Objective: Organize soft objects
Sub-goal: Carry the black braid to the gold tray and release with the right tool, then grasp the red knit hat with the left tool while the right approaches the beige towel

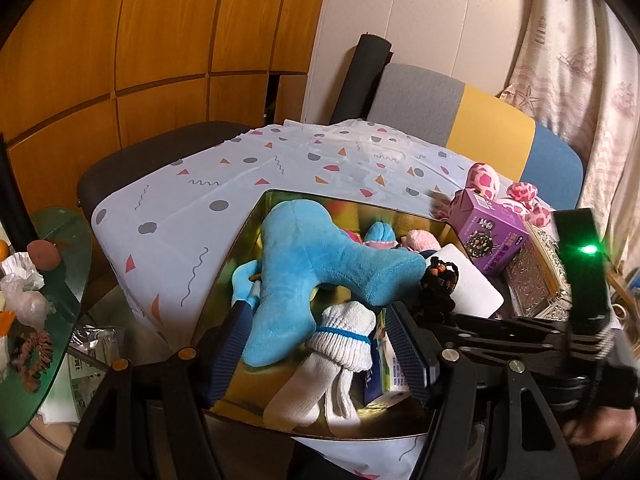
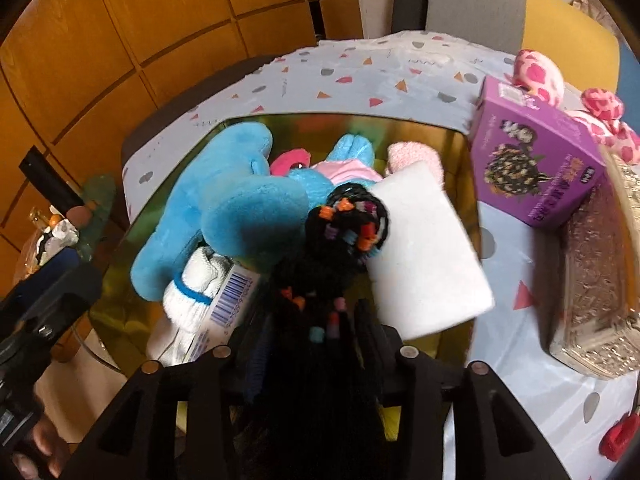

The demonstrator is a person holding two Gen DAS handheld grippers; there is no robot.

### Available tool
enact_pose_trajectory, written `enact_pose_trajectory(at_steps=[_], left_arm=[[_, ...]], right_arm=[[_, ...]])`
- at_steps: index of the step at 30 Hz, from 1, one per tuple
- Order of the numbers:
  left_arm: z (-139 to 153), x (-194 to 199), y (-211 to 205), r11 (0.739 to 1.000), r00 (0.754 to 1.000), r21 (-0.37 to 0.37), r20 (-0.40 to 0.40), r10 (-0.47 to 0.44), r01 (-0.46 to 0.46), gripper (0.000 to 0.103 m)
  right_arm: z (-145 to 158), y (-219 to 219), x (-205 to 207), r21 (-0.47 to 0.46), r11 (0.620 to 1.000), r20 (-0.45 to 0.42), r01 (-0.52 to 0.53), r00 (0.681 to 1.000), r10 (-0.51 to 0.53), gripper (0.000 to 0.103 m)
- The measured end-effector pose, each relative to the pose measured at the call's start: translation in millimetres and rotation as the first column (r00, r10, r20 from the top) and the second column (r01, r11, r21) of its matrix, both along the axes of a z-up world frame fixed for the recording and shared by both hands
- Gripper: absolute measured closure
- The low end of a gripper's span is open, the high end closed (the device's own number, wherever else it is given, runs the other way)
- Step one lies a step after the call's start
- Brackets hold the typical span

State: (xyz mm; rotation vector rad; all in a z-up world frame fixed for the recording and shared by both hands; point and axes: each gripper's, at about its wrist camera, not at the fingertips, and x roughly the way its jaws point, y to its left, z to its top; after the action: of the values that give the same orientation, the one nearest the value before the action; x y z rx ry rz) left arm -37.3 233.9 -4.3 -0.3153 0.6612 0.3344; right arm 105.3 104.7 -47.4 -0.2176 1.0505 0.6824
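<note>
You are at the drop-in step: your right tongs (image 2: 316, 320), part-spread, hang the black hair-tie bundle (image 2: 344, 224) over the gold tin (image 2: 472, 184) at frame centre, left tongs (image 1: 320, 344) released; next, let go fully and lift clear.

My left gripper (image 1: 320, 344) hangs open over the near end of the gold tin (image 1: 224, 280), fingers pressing nothing. My right gripper (image 2: 312, 344) points steeply down into that tin, its jaws parted around black hair ties (image 2: 344, 220).
</note>
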Motion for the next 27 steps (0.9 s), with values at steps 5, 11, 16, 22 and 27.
enact_pose_trajectory(at_steps=[5, 11, 16, 22, 27], left_arm=[[0, -1, 0, 1.0, 1.0, -0.002, 0.005, 0.006, -0.006, 0.032], [8, -3, 1, 1.0, 1.0, -0.001, 0.028, -0.001, 0.001, 0.032], [14, 2, -15, 0.998, 0.998, 0.012, 0.035, -0.06, 0.06, 0.032], [20, 17, -55, 0.982, 0.982, 0.029, 0.02, -0.186, 0.186, 0.032], [29, 32, -109, 0.933, 0.934, 0.055, 0.02, -0.357, 0.355, 0.032]], right_arm=[[13, -17, -12, 0.024, 1.0, 0.016, -0.01, 1.0, 0.009, 0.058], [39, -77, -21, 0.145, 0.988, 0.03, 0.061, 0.997, -0.066, 0.058], [43, -155, -17, 0.157, 0.958, 0.019, 0.239, 0.969, -0.245, 0.058], [40, -261, -9, 0.168, 0.843, -0.026, 0.511, 0.857, -0.514, 0.058], [45, -337, -11, 0.175, 0.706, -0.022, 0.686, 0.719, -0.694, 0.058]])
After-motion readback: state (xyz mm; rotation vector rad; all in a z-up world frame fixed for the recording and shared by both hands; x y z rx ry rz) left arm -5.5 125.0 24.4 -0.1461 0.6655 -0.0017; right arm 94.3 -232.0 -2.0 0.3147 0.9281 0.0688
